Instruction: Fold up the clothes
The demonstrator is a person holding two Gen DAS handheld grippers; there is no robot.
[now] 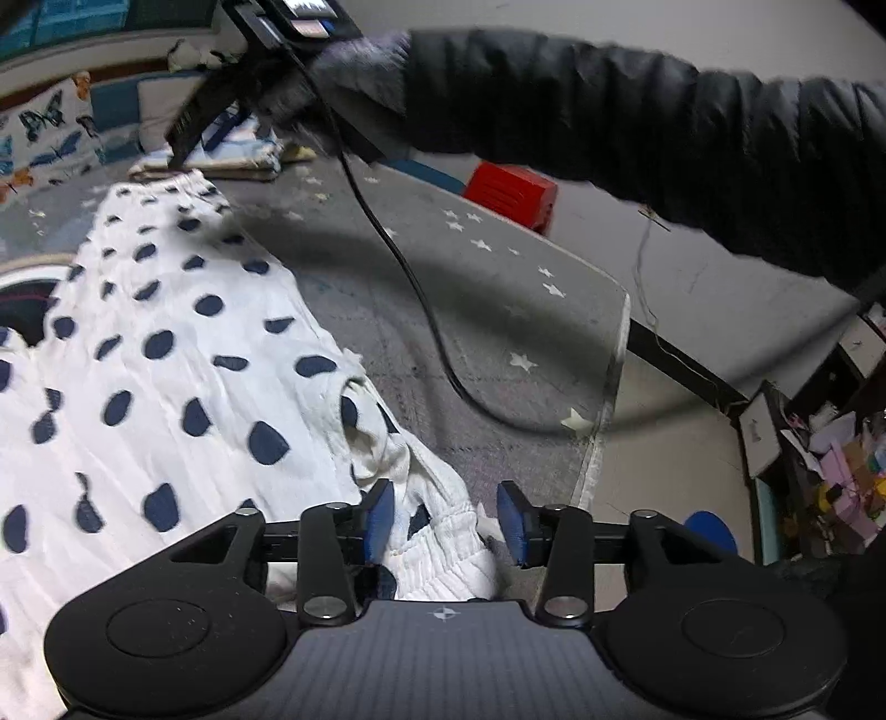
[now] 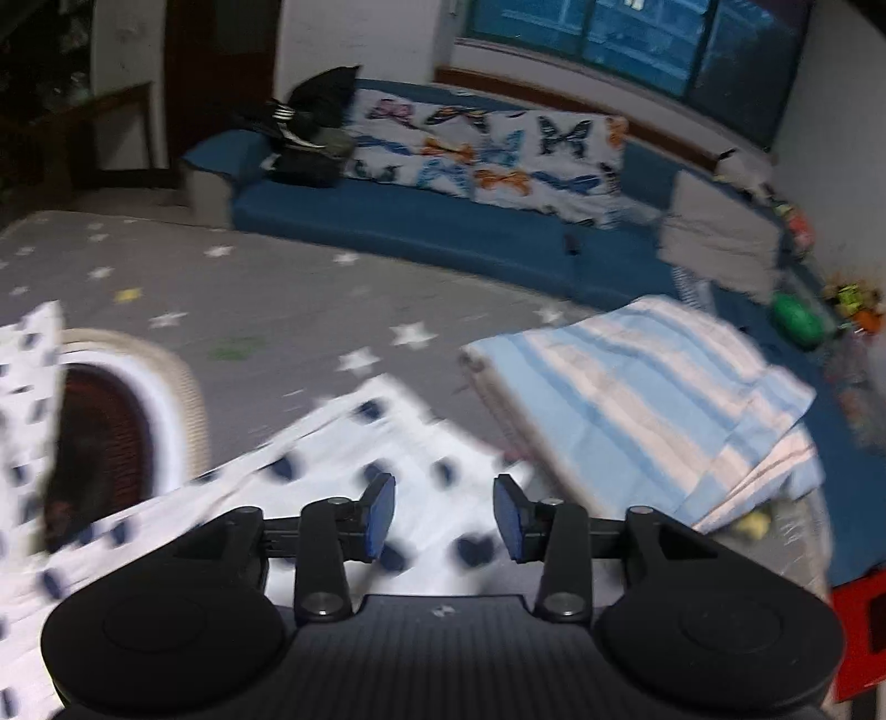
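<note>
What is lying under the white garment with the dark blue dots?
The polka-dot garment lies on the grey star-patterned mat. On its left it overlaps the rim of a woven basket. Whatever else is beneath the cloth is covered.

Legible text, labels, brands, numbers: none. The lit screen (image 1: 307, 14) on the device at the top of the left wrist view is too small and blurred to read.
</note>
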